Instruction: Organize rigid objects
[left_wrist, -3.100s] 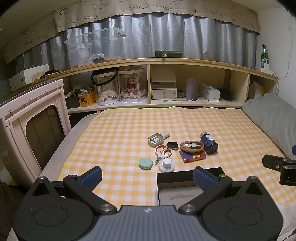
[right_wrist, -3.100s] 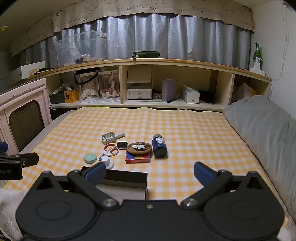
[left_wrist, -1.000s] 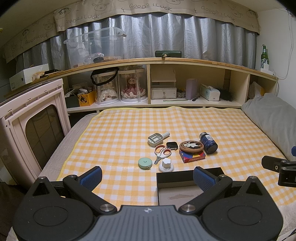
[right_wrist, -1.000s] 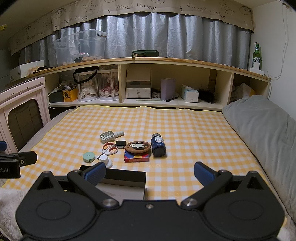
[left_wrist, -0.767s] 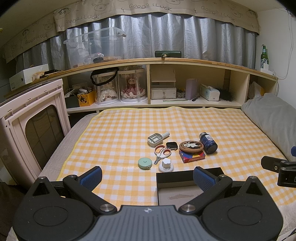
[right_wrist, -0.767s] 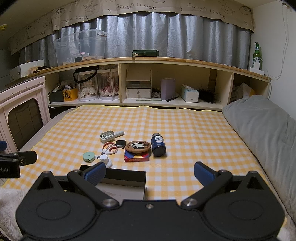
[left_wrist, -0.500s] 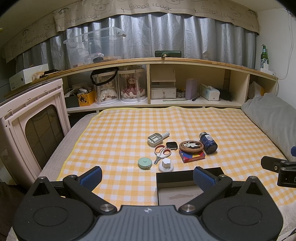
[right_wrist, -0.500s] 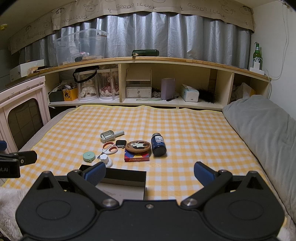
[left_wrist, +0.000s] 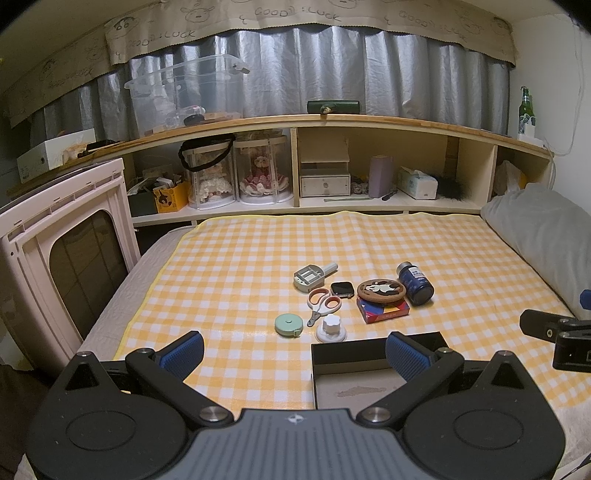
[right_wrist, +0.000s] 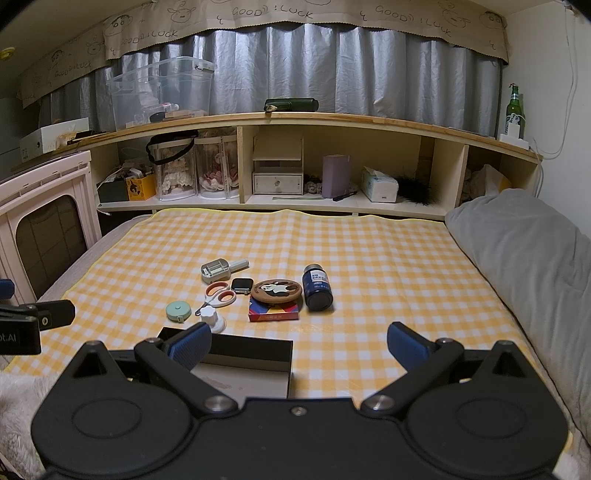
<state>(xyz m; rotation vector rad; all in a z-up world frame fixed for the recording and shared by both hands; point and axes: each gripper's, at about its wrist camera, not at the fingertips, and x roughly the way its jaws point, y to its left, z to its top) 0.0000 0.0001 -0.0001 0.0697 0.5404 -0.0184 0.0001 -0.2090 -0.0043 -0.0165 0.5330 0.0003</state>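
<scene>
Left wrist view shows your left gripper (left_wrist: 293, 350) spread wide and empty above the checked blanket (left_wrist: 229, 258), with the black box (left_wrist: 373, 356) just beyond its right finger; the scissors (left_wrist: 322, 300), tape measure (left_wrist: 289, 325) and white knob (left_wrist: 331, 328) crowd together, so a careless reach could nudge neighbours. Right wrist view shows your right gripper (right_wrist: 298, 341) equally parted and empty; the blue bottle (right_wrist: 317, 287) lies on its side and may roll, and the round coaster (right_wrist: 276, 290) resting on the red box (right_wrist: 274, 313) could slide off.

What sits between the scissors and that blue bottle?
Between the scissors and the blue bottle lie a small black smartwatch and a round panda coaster resting on a red box, clearest in the left wrist view.
</scene>
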